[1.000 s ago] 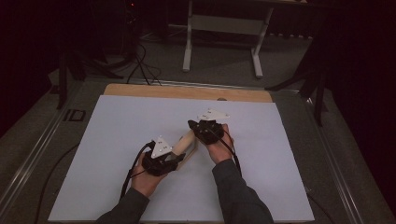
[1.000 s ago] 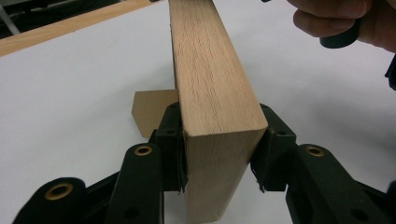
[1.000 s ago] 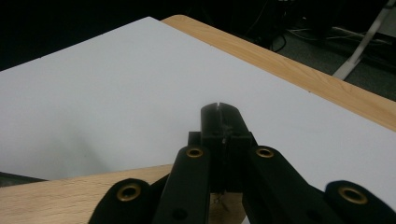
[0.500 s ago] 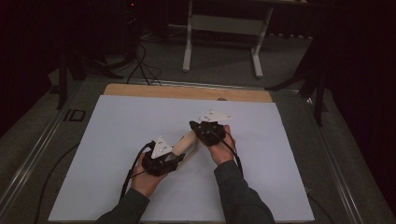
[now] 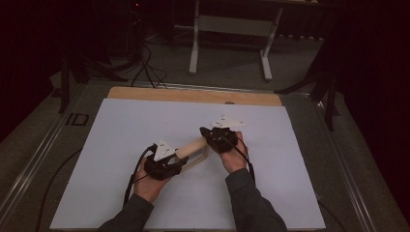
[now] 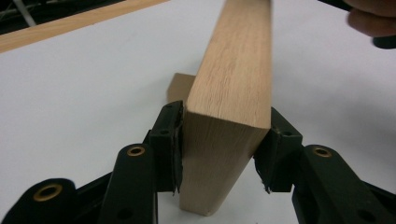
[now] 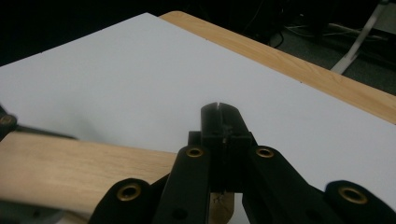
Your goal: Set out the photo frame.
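A light wooden bar [image 5: 192, 144] lies slanted across the middle of the white sheet [image 5: 121, 125]. My left gripper [image 5: 180, 155] holds the bar's near end. In the left gripper view the bar [image 6: 233, 84] stands between the jaws of the left gripper [image 6: 219, 149]. Both pads [image 6: 176, 140] rest against its sides, though the jaws have just been opening a little. A small wooden piece [image 6: 180, 86] lies on the sheet behind it. My right gripper [image 5: 207, 136] is at the bar's far end. In the right gripper view the right gripper [image 7: 219, 109] is shut above the bar [image 7: 70, 163], with nothing between its tips.
The sheet covers a wooden tabletop whose bare far edge [image 5: 193, 95] runs along the back. Beyond it a white metal stand [image 5: 229, 24] and black cables [image 5: 145, 63] are on the dark floor. A metal rail [image 5: 43, 150] borders the table's left side.
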{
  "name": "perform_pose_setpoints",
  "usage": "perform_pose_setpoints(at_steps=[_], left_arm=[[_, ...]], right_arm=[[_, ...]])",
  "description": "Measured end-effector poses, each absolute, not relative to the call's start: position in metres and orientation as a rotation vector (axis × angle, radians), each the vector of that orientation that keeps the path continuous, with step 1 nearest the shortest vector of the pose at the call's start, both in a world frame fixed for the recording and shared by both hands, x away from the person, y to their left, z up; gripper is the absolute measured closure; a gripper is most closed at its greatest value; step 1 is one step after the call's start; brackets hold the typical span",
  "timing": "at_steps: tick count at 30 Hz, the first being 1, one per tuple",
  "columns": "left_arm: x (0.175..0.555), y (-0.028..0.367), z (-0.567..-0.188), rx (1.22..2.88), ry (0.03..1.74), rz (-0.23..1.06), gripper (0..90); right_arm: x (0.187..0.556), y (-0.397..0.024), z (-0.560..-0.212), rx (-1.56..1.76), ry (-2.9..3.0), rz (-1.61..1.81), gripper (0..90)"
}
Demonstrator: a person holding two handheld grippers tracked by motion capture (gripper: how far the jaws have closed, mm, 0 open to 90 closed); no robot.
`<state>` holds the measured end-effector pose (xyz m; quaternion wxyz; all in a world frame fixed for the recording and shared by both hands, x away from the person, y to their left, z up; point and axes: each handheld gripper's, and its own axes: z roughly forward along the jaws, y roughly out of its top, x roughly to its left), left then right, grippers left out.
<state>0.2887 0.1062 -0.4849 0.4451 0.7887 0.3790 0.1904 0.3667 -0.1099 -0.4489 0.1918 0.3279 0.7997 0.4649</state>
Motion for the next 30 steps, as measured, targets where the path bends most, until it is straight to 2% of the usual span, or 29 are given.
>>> perform_pose_setpoints(at_steps=[27,30], left_arm=[[0.295,0.113,-0.486,1.937,1.000,0.487,49.0],[0.298,0.117,-0.486,1.913,1.044,0.493,51.2]], right_arm=[[0.351,-0.122,-0.446,0.906,2.265,1.283,89.7],[0.350,-0.122,-0.446,0.909,2.268,1.276,89.7]])
